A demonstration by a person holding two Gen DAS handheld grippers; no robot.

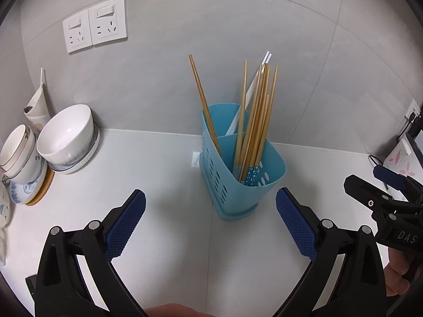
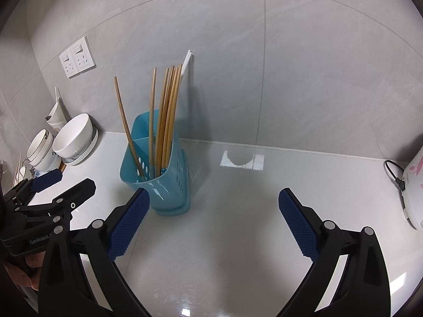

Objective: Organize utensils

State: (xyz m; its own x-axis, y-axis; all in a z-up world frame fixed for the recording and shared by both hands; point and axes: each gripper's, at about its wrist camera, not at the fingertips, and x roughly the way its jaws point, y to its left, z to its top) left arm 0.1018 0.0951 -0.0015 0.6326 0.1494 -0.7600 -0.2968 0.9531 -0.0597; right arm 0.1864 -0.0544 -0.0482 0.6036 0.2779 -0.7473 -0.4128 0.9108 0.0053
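A blue perforated utensil holder point(image 1: 243, 185) point(image 2: 164, 185) stands upright on the white counter near the wall. Several wooden chopsticks point(image 1: 253, 121) point(image 2: 166, 116) stand bunched in its front compartment, one more chopstick point(image 1: 205, 105) point(image 2: 127, 129) leans alone to the left, and white ones point(image 1: 253, 87) point(image 2: 186, 60) rest against the wall side. My left gripper point(image 1: 210, 222) is open, empty, just in front of the holder. My right gripper point(image 2: 214, 222) is open and empty too, with the holder beside its left finger. Each gripper shows at the edge of the other's view.
Stacked white bowls point(image 1: 66, 137) point(image 2: 74, 137) and plates point(image 1: 29, 187) sit at the left by the wall. Two wall sockets point(image 1: 95, 27) point(image 2: 76, 60) are above them. A white appliance point(image 2: 415, 187) with a black cable point(image 2: 394, 174) stands at the right edge.
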